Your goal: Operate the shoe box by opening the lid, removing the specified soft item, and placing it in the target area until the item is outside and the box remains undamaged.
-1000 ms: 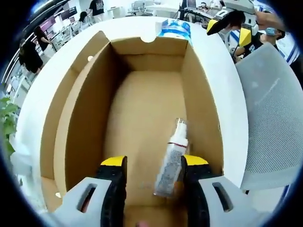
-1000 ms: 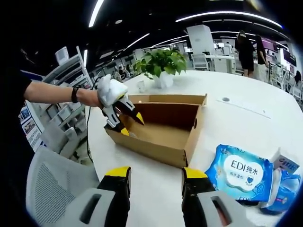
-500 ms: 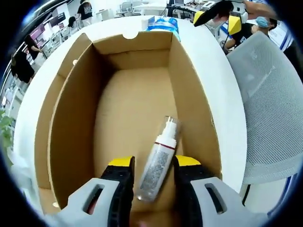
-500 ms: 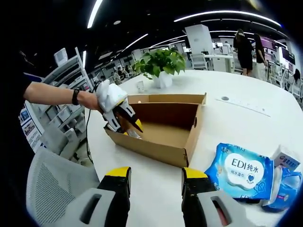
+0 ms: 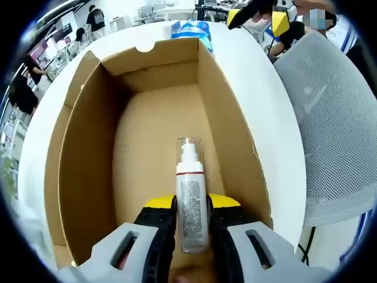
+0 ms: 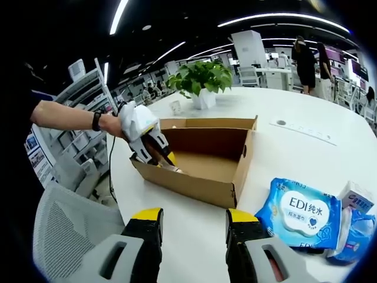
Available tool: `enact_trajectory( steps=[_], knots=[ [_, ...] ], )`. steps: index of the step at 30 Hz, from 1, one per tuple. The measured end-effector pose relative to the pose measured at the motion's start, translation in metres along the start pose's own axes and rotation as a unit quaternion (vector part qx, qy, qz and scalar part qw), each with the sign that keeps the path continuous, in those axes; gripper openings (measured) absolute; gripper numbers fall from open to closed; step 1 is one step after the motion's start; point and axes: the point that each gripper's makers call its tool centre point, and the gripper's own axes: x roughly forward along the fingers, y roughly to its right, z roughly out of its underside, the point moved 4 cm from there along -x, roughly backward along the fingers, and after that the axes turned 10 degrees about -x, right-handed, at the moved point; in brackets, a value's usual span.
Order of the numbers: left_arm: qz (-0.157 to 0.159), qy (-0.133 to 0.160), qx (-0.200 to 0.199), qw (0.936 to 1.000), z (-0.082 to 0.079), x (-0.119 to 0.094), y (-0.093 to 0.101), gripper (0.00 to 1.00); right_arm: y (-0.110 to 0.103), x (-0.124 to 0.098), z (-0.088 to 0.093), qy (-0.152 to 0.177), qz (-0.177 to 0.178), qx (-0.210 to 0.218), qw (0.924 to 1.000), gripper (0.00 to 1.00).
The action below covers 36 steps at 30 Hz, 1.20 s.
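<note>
In the right gripper view, the left tool [image 6: 162,160] dips into the open brown cardboard shoe box [image 6: 203,158] on the white desk [image 6: 294,147], clamped on the white clear-capped spray bottle [image 5: 191,200] lying inside, while the right tool [image 6: 193,224] hovers spread wide near the blue wet-wipes pack [image 6: 300,217].

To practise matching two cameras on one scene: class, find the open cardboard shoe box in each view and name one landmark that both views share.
Left gripper view: the cardboard shoe box spans the centre, seen from above, with a pump bottle between the left claw tips.
Right gripper view: the box sits mid-picture on the white table, the left claw dipping into its near-left end.
Shared landmark: the blue wipes pack beside the box.
</note>
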Motion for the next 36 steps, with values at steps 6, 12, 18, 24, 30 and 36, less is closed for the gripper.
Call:
enact_trajectory(
  steps=[6,12,18,24,30,36],
  knots=[
    [-0.008,0.018,0.004,0.9998,-0.005,-0.008,0.001,0.19,-0.005,0.003,-0.004,0.006,-0.004,-0.001,1.0,0.4],
    [-0.012,0.046,-0.01,0.9988,-0.015,-0.018,0.004,0.19,-0.008,0.005,-0.009,0.011,-0.008,-0.009,0.9999,0.39],
    [-0.01,0.072,-0.011,0.9973,-0.025,-0.028,0.011,0.19,-0.005,0.007,-0.016,0.018,-0.008,-0.016,0.9997,0.39],
    [-0.01,0.091,-0.007,0.9957,-0.035,-0.037,0.018,0.19,-0.001,0.01,-0.028,0.028,-0.006,-0.03,0.9992,0.38],
    [-0.004,0.116,0.005,0.9933,-0.05,-0.048,0.026,0.19,0.002,0.011,-0.037,0.031,-0.008,-0.052,0.9981,0.38],
    [0.01,0.132,0.021,0.991,-0.064,-0.053,0.036,0.19,0.003,0.011,-0.041,0.028,-0.01,-0.081,0.9962,0.38]
  ],
)
